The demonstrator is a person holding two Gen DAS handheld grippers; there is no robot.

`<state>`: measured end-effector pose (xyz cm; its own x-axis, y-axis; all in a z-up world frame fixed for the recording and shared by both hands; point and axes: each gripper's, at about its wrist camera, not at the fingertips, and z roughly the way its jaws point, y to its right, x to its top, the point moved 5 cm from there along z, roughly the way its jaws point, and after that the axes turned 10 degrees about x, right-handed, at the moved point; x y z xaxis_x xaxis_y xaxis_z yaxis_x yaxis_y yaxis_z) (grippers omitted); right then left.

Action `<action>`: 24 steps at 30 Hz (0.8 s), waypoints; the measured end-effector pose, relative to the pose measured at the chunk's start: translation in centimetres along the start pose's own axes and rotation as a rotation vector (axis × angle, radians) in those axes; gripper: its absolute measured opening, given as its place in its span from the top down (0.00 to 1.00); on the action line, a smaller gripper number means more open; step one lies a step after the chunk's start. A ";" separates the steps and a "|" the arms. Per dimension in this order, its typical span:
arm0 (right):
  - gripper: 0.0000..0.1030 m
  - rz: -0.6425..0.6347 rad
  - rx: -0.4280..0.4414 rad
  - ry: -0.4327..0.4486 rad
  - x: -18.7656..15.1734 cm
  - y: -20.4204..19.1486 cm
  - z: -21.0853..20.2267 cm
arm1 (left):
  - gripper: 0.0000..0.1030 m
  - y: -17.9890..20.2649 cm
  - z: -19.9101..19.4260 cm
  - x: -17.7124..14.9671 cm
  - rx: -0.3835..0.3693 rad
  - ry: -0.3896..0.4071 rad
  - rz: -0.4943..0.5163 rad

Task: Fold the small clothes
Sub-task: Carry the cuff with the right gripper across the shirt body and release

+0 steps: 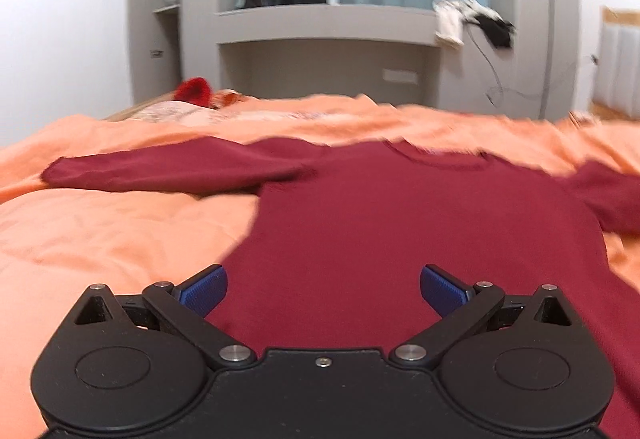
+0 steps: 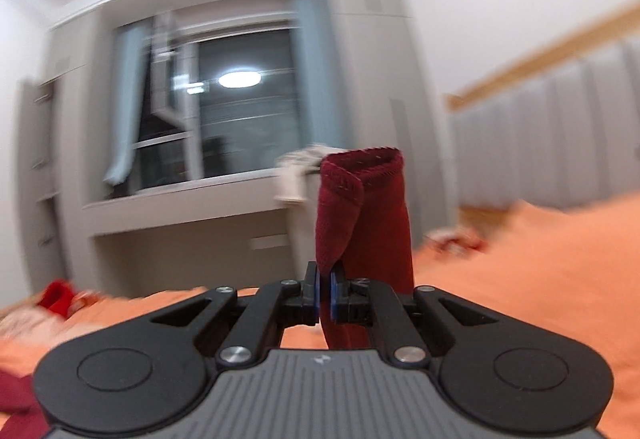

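Note:
A dark red long-sleeved sweater [image 1: 400, 223] lies flat on the orange bedspread [image 1: 100, 231], its left sleeve stretched out to the left. My left gripper [image 1: 323, 289] is open and empty, just above the sweater's lower body near its left edge. My right gripper [image 2: 325, 291] is shut on the sweater's right sleeve cuff [image 2: 362, 207], which stands up above the fingers, lifted off the bed. A bit of the sweater also shows at the lower left of the right wrist view [image 2: 16, 399].
A bright red item [image 1: 194, 89] lies at the far edge of the bed. A grey window unit with a shelf [image 1: 320, 19] stands behind, with white and black clothes [image 1: 472, 21] hanging on it. A padded headboard [image 2: 560, 127] is at the right.

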<state>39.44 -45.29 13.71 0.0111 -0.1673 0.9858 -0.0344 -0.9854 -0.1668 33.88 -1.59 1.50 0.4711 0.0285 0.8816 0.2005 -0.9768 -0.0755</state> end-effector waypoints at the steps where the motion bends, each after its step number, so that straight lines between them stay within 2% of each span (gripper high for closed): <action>1: 0.95 -0.030 0.044 -0.004 0.2 -2.5 -0.1 | 0.01 -0.6 -0.2 0.4 0.010 0.011 -0.022; 8: 0.95 -0.229 0.257 -0.042 -0.8 -17.7 -1.4 | 0.01 -5.3 -1.5 2.8 0.095 0.097 -0.127; 12: 0.95 -0.351 0.367 -0.104 -3.5 -25.1 -2.5 | 0.01 -8.3 -1.3 3.7 0.138 0.093 -0.219; 16: 0.95 -0.497 0.443 -0.168 -8.1 -31.4 -4.0 | 0.01 -10.9 -1.2 4.0 0.155 0.088 -0.291; 20: 0.95 -0.656 0.513 -0.276 -13.7 -36.3 -5.4 | 0.01 -11.8 -1.1 4.0 0.160 0.093 -0.322; 24: 0.95 -0.778 0.571 -0.364 -18.5 -38.2 -6.6 | 0.01 -11.3 -1.0 4.1 0.143 0.114 -0.307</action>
<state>33.92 -4.32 1.96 0.1322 0.6172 0.7756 0.5904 -0.6776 0.4386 32.69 9.38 6.39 0.2725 0.2846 0.9191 0.4397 -0.8865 0.1442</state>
